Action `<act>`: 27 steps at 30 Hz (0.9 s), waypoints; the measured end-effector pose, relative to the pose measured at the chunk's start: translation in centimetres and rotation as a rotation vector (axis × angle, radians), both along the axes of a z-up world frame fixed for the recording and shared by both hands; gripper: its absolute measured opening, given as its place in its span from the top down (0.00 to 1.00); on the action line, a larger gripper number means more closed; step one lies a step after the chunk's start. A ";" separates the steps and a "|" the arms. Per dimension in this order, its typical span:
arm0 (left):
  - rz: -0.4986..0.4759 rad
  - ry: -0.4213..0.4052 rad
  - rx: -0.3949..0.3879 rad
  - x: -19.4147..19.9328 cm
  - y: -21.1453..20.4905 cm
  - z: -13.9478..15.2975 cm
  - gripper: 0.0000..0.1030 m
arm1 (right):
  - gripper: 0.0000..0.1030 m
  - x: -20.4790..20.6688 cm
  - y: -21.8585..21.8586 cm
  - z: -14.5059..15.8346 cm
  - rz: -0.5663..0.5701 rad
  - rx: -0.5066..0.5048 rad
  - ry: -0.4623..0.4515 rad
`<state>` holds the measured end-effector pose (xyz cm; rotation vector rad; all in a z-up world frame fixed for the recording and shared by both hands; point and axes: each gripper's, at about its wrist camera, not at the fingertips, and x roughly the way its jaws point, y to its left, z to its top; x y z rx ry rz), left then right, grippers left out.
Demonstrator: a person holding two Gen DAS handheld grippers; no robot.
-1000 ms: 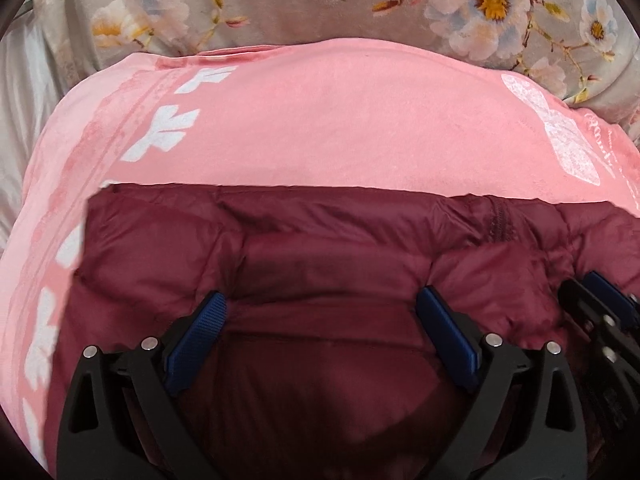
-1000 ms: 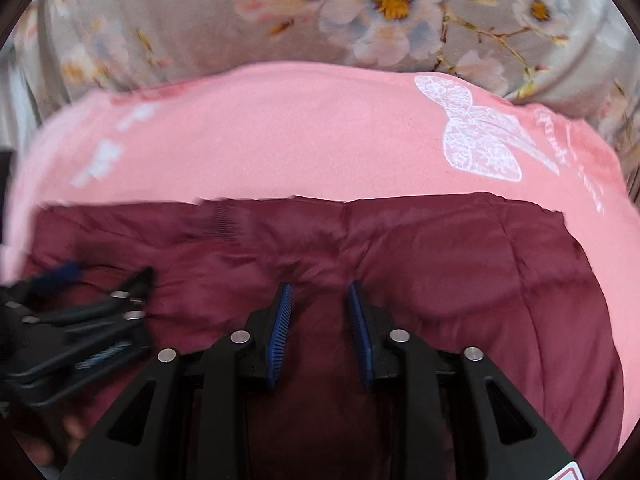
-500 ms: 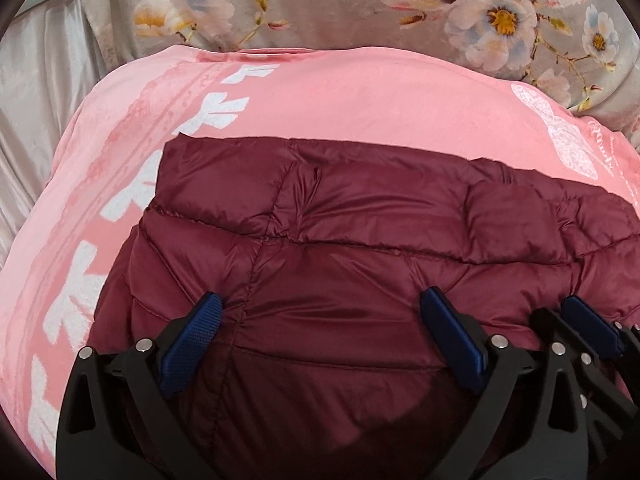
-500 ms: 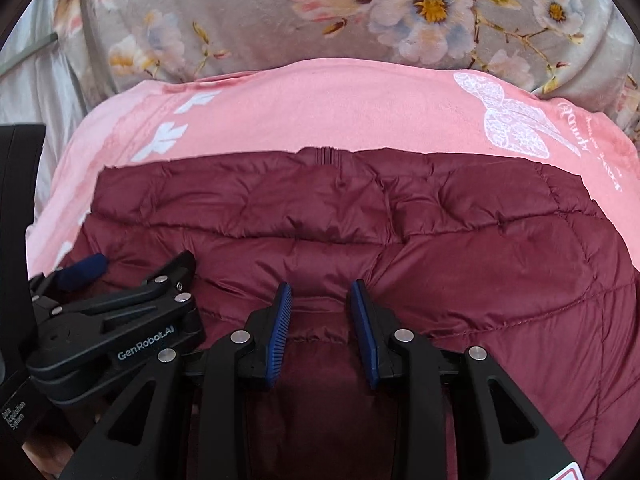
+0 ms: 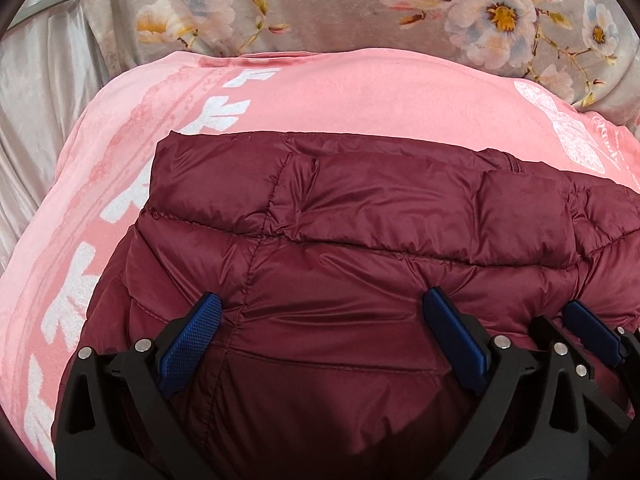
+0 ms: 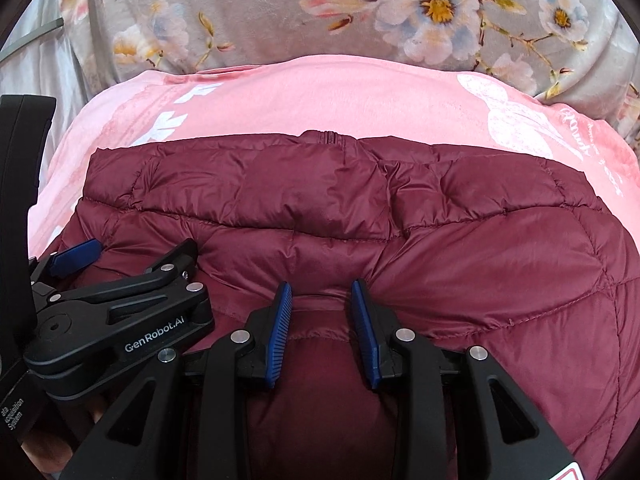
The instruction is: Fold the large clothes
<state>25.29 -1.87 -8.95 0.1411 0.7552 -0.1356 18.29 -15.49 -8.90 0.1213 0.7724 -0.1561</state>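
A maroon quilted puffer jacket (image 5: 360,216) lies folded on a pink blanket (image 5: 360,92); it also shows in the right wrist view (image 6: 400,208). My left gripper (image 5: 320,312) is wide open, pads pressed on the jacket's near part. My right gripper (image 6: 322,300) has its jaws partly closed, pinching a ridge of jacket fabric between the blue pads. The right gripper shows at the right edge of the left wrist view (image 5: 592,332), and the left gripper lies left of it in the right wrist view (image 6: 120,280).
The pink blanket (image 6: 320,100) with white prints lies on a grey floral bedspread (image 5: 360,8), seen too in the right wrist view (image 6: 280,12). Pale satin fabric (image 5: 36,100) is at the far left.
The near part of the jacket has been carried forward and laid over the far part, so the fold now sits higher on the blanket. Both grippers moved forward with it.
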 end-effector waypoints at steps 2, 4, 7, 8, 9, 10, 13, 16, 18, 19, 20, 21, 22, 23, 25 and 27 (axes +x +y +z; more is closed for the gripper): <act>0.004 -0.002 0.006 0.0 -0.2 0.0 0.04 | 0.69 0.0 0.0 0.0 0.000 0.003 0.001; 0.006 -0.003 0.010 0.1 -0.2 0.0 0.04 | 0.69 0.0 0.0 0.0 0.000 0.004 0.002; 0.008 -0.003 0.012 0.1 -0.2 0.0 0.04 | 0.69 0.0 -0.1 0.0 0.001 0.005 0.002; 0.007 -0.003 0.010 0.1 -0.2 0.1 0.04 | 0.69 0.0 -0.2 0.0 0.000 0.012 0.001; 0.006 -0.003 0.010 0.1 -0.2 0.1 0.04 | 0.69 0.0 -0.2 0.0 -0.001 0.016 0.000; 0.006 -0.003 0.008 0.1 -0.2 0.1 0.04 | 0.68 0.0 -0.3 0.0 -0.004 0.016 0.000; 0.005 0.002 -0.010 0.1 0.2 0.2 0.04 | 0.60 -0.2 -0.4 0.2 -0.001 0.033 -0.012; 0.013 0.017 -0.025 -0.4 1.0 0.8 0.05 | 0.46 -0.7 -0.8 0.5 0.039 0.105 -0.012; 0.018 0.013 -0.015 -1.3 1.3 1.0 0.05 | 0.44 -1.9 -0.1 0.9 0.052 0.072 -0.005; 0.014 0.003 -0.003 -2.1 1.5 1.1 0.05 | 0.44 -2.4 0.3 0.9 0.053 0.045 0.000; 0.005 -0.007 0.005 -2.8 1.5 1.0 0.05 | 0.44 -3.2 1.0 0.9 0.059 -0.008 0.001; -0.003 -0.019 0.015 -3.4 1.7 0.9 0.05 | 0.43 -3.9 1.8 0.8 0.067 -0.063 0.001; -0.008 -0.028 0.027 -4.0 1.7 0.6 0.05 | 0.43 -4.3 2.2 0.8 0.072 -0.096 0.000; -0.012 -0.032 0.033 -4.4 1.7 0.5 0.05 | 0.43 -4.9 2.6 0.7 0.075 -0.128 -0.002; -0.014 -0.025 0.029 -4.7 1.9 0.2 0.05 | 0.42 -5.3 2.7 0.6 0.073 -0.143 0.003; -0.016 -0.005 0.021 -4.2 1.9 0.0 0.04 | 0.41 -5.1 2.5 0.4 0.073 -0.130 0.014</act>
